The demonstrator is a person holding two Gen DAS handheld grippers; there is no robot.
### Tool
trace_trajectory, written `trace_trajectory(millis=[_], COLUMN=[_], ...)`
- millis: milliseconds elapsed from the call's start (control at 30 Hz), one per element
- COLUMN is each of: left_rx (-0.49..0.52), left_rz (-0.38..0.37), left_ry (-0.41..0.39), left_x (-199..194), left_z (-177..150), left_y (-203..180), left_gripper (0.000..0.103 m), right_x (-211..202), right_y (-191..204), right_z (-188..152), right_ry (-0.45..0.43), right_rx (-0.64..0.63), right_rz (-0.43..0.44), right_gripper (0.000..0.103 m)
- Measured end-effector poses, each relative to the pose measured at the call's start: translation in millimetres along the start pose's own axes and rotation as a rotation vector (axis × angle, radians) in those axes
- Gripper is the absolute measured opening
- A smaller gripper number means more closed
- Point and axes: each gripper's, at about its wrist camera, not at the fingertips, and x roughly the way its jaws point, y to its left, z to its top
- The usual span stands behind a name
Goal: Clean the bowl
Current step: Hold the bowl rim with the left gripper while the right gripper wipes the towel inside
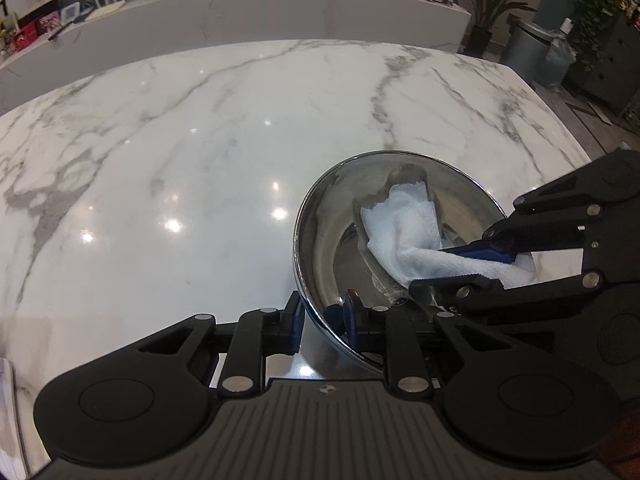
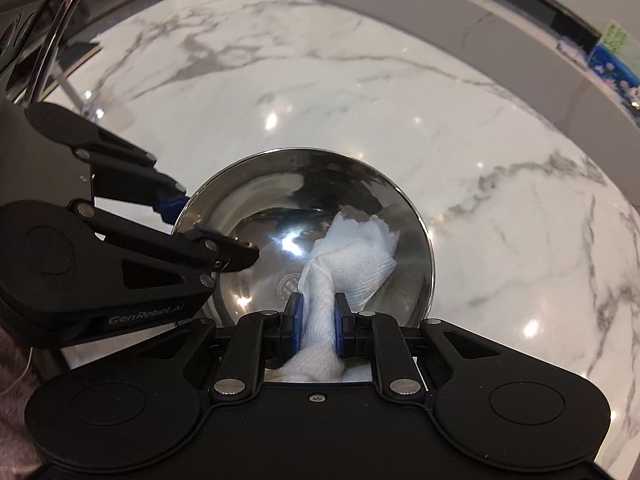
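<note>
Right wrist view first: my right gripper (image 2: 316,326) has its blue pads clamped tight on a bunched white paper towel (image 2: 352,260), and the free end of the towel fans out ahead of the fingers onto the inner wall of the bowl (image 2: 248,216). The pinched part runs back between the fingers toward the camera. The bowl is shiny steel, sitting upright on the white marble table (image 2: 400,120), and the towel lies in its right half as I see it from here; a round stamp shows on the bowl's bottom just beside the towel.

From the left wrist view, my left gripper (image 1: 322,316) pinches the bowl's near rim (image 1: 304,216): one blue pad sits outside the wall and the other inside, with the steel edge between them. The right gripper (image 1: 468,266) reaches in from the right side of that picture, with the towel trapped between its fingers and spread across the bowl's floor.

Beyond the bowl, the marble is glossy with lamp reflections. Past the table runs a long pale counter (image 1: 280,12), with a grey bin (image 1: 524,48) and potted plants (image 1: 600,8) at the far right.
</note>
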Motion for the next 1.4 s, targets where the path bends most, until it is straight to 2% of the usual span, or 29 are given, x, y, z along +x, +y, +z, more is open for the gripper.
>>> trace_trajectory(millis=[233, 500, 767, 833, 933, 1067, 1233, 1333, 1400], left_rx=[0.034, 0.049, 0.055, 0.058, 0.065, 0.078, 0.1, 0.111, 0.113], left_rz=[-0.016, -0.005, 0.003, 0.008, 0.016, 0.026, 0.036, 0.039, 0.035], left_ry=[0.006, 0.012, 0.018, 0.019, 0.019, 0.02, 0.025, 0.026, 0.026], left_x=[0, -1, -2, -2, -3, -3, -3, -3, -3], left_z=[-1, -1, 1, 1, 3, 4, 4, 5, 4], left_y=[-9, -12, -13, -13, -15, -17, -19, -20, -20], left_gripper=[0.018, 0.018, 0.018, 0.017, 0.015, 0.015, 0.015, 0.015, 0.015], right_x=[-5, -16, -11, -13, -16, -11, -6, -6, -5], right_y=[-2, -6, 0, 1, -1, 3, 7, 14, 17], right_z=[0, 5, 7, 8, 9, 8, 6, 5, 5], right_ry=[0.07, 0.085, 0.109, 0.112, 0.123, 0.145, 0.168, 0.171, 0.163], right_rx=[-0.037, -0.076, -0.11, -0.109, -0.086, -0.092, -0.125, -0.207, -0.24], right_rz=[0.01, 0.022, 0.008, 0.028, 0.109, 0.126, 0.073, -0.049, -0.098], right_gripper=[0.016, 0.016, 0.012, 0.012, 0.012, 0.012, 0.011, 0.011, 0.011])
